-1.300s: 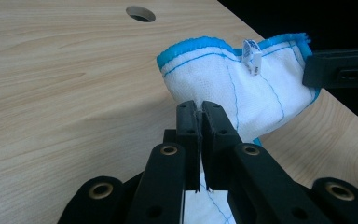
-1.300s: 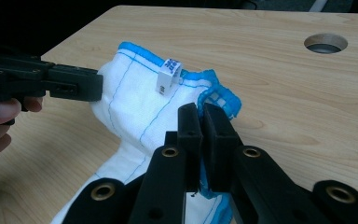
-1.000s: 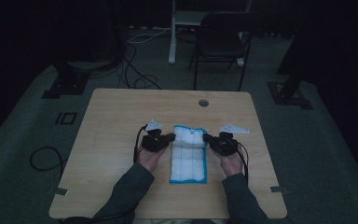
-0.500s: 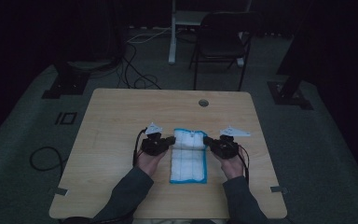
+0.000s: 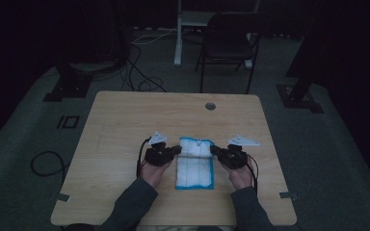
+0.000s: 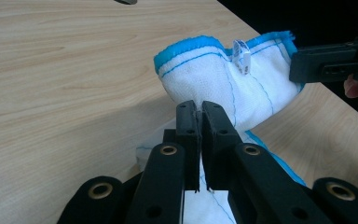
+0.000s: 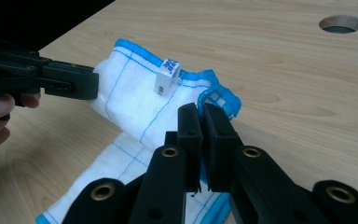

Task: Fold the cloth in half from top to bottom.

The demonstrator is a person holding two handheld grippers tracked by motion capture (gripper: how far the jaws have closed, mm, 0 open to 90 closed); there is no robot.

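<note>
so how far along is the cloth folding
Done: both grippers have pinched the far corners of the blue-edged white cloth; the left gripper and the right gripper are both shut on it. In hand: the far edge with its tag is lifted off the table. Left: carrying it over the near part.

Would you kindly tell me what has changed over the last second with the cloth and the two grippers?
Very little changed. The left tongs and right tongs stay shut on the far corners of the white, blue-edged cloth, its far edge held just off the wooden table. Both hands have hardly moved, perhaps a touch toward the person. The cloth's near part still lies flat.
</note>
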